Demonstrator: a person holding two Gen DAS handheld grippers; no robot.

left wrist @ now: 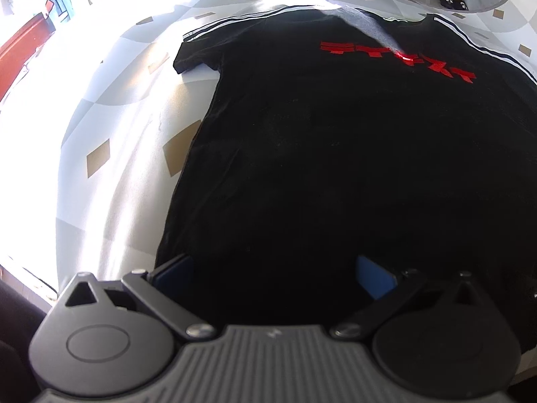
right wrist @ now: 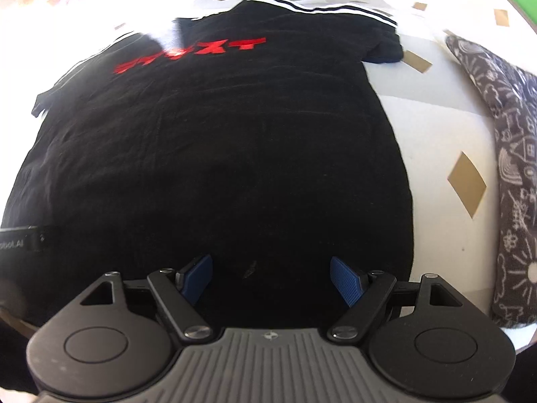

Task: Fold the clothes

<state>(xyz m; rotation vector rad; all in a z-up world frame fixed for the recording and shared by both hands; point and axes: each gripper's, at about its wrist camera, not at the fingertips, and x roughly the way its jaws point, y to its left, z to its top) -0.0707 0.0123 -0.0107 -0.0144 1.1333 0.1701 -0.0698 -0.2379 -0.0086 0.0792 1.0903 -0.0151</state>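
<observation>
Black cloth: shirt [left wrist: 335, 154] lies spread flat, face up, on the table [left wrist: 110, 124], red print [left wrist: 396, 60] showing, collar toward the far edge, hem toward the near edge.
Sleeves: both out to the sides, white stripes along the shoulders; none turned in.
Folds: none to be seen; body lies at full length, lightly creased.
Left gripper [left wrist: 275, 268]: hangs low over the hem near the shirt's left corner, jaws wide apart, nothing between them.
Right gripper [right wrist: 271, 277]: over the hem toward the right side, jaws likewise parted and empty; whether the pads touch the cloth I cannot tell.
Other cloth: patterned dark fabric [right wrist: 513, 168] along the table's right edge.
Progress: as I judge it, this shirt's whole folding is left: sleeves, sides, length. Whether other clothes are done, the views do not say.
</observation>
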